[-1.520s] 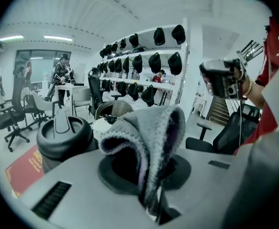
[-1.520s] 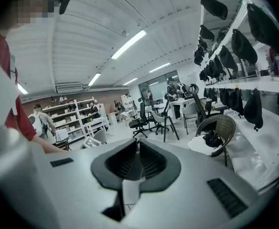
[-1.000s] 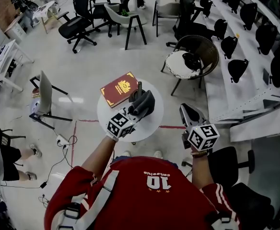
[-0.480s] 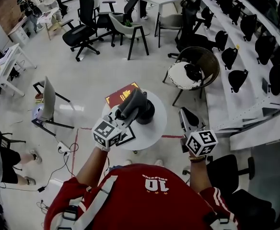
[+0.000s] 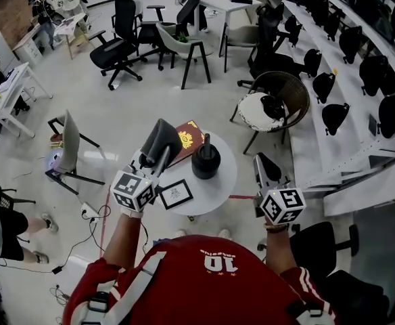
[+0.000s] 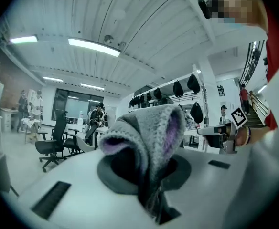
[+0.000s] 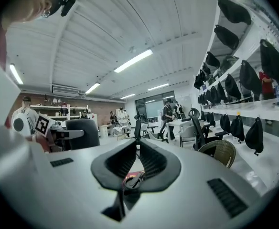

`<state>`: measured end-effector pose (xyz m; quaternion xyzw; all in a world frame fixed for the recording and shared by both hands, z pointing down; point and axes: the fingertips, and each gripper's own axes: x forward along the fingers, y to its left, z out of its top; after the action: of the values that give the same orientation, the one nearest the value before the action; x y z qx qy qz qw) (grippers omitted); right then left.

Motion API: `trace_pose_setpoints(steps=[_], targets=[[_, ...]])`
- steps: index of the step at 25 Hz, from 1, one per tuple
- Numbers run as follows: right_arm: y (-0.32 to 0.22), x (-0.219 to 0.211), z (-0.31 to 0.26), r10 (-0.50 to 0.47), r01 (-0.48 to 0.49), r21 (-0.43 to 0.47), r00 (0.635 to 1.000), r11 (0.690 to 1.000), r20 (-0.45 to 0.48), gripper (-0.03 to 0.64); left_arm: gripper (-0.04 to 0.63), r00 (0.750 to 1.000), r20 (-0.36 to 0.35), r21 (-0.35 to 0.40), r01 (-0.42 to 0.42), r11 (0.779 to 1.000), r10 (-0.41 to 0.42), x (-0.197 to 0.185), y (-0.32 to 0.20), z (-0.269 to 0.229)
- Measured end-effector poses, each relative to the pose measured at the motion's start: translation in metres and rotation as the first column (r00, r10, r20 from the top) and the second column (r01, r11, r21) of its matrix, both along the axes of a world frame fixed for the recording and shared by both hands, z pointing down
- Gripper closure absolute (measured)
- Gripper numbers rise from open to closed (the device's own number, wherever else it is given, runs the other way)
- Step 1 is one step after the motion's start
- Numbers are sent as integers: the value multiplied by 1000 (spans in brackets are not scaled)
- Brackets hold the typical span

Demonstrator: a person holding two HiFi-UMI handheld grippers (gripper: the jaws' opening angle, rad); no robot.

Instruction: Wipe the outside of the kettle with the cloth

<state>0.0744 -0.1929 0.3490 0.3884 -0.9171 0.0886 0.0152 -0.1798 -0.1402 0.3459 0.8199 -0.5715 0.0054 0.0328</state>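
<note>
Lifting away leftward, your left gripper (image 5: 160, 137) keeps the cloth (image 6: 146, 128) pinched, leaving the kettle (image 5: 205, 160) uncovered on the bench (image 5: 218, 185); your right gripper (image 5: 264, 160) idles closed, empty. Wiping looks paused.

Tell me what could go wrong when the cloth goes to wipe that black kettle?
The kettle stands free on the small round table. The right gripper is shut and off to the side, not steadying it, so a hard wipe might tip or slide it. The cloth is only pinched in the left gripper and could slip out. The red book and small frame nearby might get knocked.
</note>
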Motion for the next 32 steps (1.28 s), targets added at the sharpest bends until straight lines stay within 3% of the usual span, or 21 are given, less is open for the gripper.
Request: trace_pose_setpoints(steps=[9, 32], targets=[[4, 3, -2, 50, -49, 41, 998, 998, -39, 583, 549, 997, -15, -14, 76, 997, -76, -22, 10, 10], [2, 5, 3, 46, -45, 24, 998, 999, -44, 584, 549, 999, 18, -10, 46, 999, -46, -7, 13, 9]])
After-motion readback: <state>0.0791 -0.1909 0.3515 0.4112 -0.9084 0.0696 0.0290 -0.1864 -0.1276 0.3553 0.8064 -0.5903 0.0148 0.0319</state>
